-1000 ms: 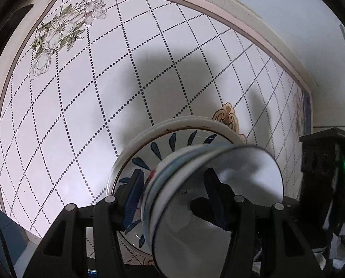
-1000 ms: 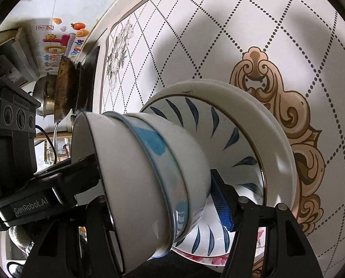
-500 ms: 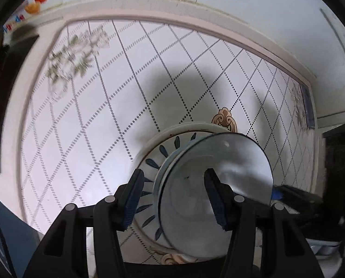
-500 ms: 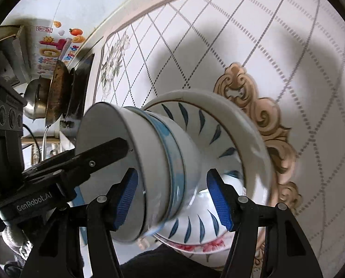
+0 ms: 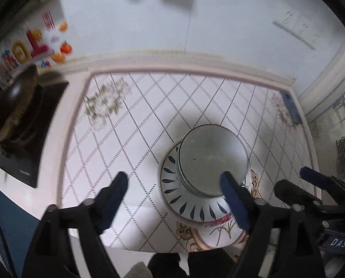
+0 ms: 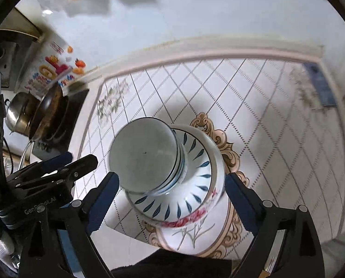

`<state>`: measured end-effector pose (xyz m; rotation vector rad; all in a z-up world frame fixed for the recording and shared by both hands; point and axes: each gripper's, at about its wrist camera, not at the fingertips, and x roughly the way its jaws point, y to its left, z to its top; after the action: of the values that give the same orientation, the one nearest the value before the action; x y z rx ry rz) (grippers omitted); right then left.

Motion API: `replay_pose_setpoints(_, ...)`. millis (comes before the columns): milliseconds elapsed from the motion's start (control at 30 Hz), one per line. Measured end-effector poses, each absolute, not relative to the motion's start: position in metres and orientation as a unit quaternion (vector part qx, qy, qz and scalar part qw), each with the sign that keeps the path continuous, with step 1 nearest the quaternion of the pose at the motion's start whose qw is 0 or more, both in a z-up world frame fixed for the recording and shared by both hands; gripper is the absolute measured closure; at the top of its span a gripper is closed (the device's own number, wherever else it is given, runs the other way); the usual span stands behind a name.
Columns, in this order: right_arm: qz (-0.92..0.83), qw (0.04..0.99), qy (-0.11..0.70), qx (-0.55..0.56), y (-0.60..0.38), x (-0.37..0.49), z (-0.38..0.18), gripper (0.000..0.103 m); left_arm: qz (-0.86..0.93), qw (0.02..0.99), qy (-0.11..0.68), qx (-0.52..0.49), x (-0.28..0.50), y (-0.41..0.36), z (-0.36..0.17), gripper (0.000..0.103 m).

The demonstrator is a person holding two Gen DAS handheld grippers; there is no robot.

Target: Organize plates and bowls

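Two grippers, both w/ jaws spread wide and gripping nothing. Near: left gripper (image 5: 172, 199), jaws apart, one blue pad over bare counter, the other overlapping the stack's right flank in view; contact can't be judged. Right gripper (image 6: 172, 197), jaws apart, straddling the stack w/ a gap visible on each side.

Mid: the task's crockery stands as one pile on the counter (image 6: 276, 115), over the gold scroll motif. Bottom, a flower-painted bowl (image 6: 195, 234) (pink blossom, grey stems); on it a bowl w/ blue leaf strokes (image 6: 195, 185); on top, nested white bowls w/ blue bands (image 6: 144, 157), at least two, exact count unclear. Top bowls sit off-centre toward the left in the right wrist view, and appear to lean that way.

Far: floral decal on the tile pattern, then a stovetop (image 6: 63, 125) at counter's left end carrying a dark pan (image 6: 47, 113); a steel pot (image 6: 17, 115) beside it. Wall sticker w/ oranges (image 6: 54, 71) behind. Blue item at far right corner, too blurred to name.

Risk, as judged: stacking looks about complete, so the hazard is on withdrawal. A pad catching a rim could drag the off-centre top bowls & tip them; the tall, narrow-footed pile gives little margin. Glazed surfaces prob. slide easily.
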<state>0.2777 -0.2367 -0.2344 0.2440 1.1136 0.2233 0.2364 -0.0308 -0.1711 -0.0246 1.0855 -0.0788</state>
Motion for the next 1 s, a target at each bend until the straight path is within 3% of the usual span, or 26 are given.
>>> replay_pose_setpoints(100, 0.08, 0.858, 0.498, 0.1, -0.233, 0.24, -0.207, 0.006, -0.037, 0.874, 0.485, -0.001, 0.208, -0.028, -0.147, 0.008)
replay_pose_setpoints(567, 0.031, 0.921, 0.384, 0.064, -0.219, 0.078, -0.085, 0.003, -0.035, 0.918, 0.394, 0.004, 0.085, -0.021, -0.063, 0.004)
replay_pose_setpoints(1000, 0.023, 0.934, 0.352, 0.051, -0.225, 0.024, -0.047, 0.002, -0.001, 0.936, 0.352, -0.005, 0.032, -0.019, -0.029, 0.003)
